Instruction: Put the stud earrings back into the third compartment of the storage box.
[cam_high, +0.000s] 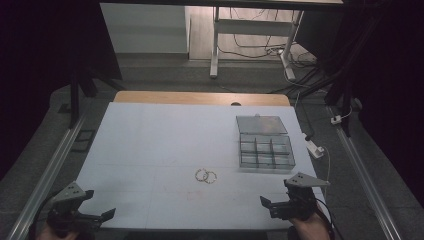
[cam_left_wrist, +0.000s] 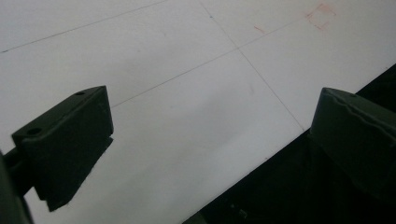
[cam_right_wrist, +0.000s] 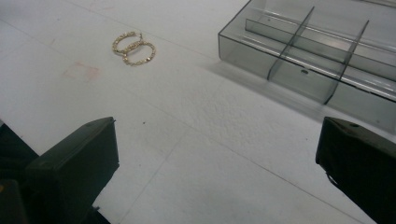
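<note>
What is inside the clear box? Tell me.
The compartments of the clear box that face the cameras look empty in the high and right gripper views. Dividers and glare hide parts of the far ones. Its lid lies open.

Open surface, one box to the right

Bare surface (cam_high: 165, 145) lies around the gold rings (cam_high: 205, 176); the compartment box (cam_high: 265, 150) stands well apart at right.
</note>
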